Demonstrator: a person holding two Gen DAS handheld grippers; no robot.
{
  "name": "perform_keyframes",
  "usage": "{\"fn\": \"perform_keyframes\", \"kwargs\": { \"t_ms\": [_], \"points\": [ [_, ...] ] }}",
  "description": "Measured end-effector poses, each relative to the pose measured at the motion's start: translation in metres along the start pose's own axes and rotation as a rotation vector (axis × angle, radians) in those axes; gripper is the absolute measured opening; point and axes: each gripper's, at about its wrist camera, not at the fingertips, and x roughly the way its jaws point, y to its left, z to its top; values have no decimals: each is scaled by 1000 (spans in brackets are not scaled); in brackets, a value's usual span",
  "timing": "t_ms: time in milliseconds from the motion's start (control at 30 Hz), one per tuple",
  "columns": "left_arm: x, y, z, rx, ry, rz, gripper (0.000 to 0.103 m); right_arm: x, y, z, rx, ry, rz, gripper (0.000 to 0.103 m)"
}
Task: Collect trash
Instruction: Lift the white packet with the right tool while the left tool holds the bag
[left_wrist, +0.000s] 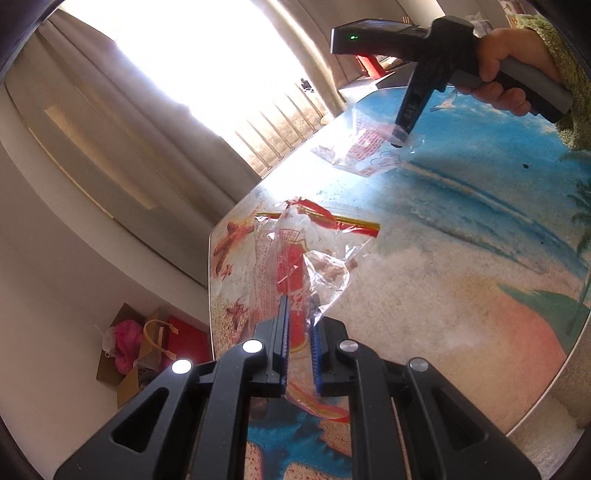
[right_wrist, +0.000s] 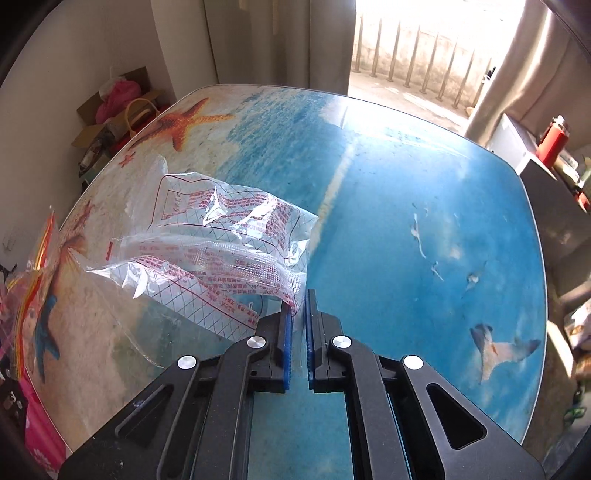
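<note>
My left gripper (left_wrist: 298, 302) is shut on a crumpled clear plastic wrapper with red print and a red-yellow strip (left_wrist: 295, 258), held over the near-left corner of the beach-print table (left_wrist: 461, 258). My right gripper (right_wrist: 300, 295) is shut on the corner of a second clear plastic wrapper with red text and a grid pattern (right_wrist: 221, 240), which trails to the left over the table (right_wrist: 388, 221). The right gripper also shows in the left wrist view (left_wrist: 397, 142), pinching that wrapper (left_wrist: 364, 149) at the far side. The left gripper's wrapper shows at the left edge of the right wrist view (right_wrist: 33, 258).
A cardboard box with a pink bag (left_wrist: 125, 343) sits on the floor left of the table, also in the right wrist view (right_wrist: 114, 103). A red bottle (right_wrist: 552, 142) stands on a side cabinet at the right. Curtains and a bright balcony door lie beyond.
</note>
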Motion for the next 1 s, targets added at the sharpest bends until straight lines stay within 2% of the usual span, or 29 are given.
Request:
{"fn": "perform_keyframes", "kwargs": {
  "t_ms": [200,267,333,367,433,533,667,867,1000],
  "points": [
    [-4,-7,1,14,-19,-17,10,-32,-18,-74,46,56,-77,10],
    [-5,-9,1,13,-21,-25,10,-41,-25,-95,83,73,-90,17],
    [-5,-12,1,12,-23,-34,10,-50,-30,-111,122,74,-93,31],
    [-6,-14,2,14,-24,-37,10,-54,-31,-118,135,73,-93,35],
    [-7,-17,2,13,-24,-42,10,-62,-31,-129,138,65,-99,51],
    [-7,-20,3,12,-25,-46,10,-75,-24,-137,114,31,-96,65],
    [-11,-24,5,12,-30,-45,10,-91,-19,-140,94,-22,-51,70],
    [-14,-27,5,11,-34,-47,10,-93,-10,-144,71,-59,-40,70],
    [-15,-29,6,14,-31,-43,10,-91,-6,-148,77,-49,2,63]
  ]
}}
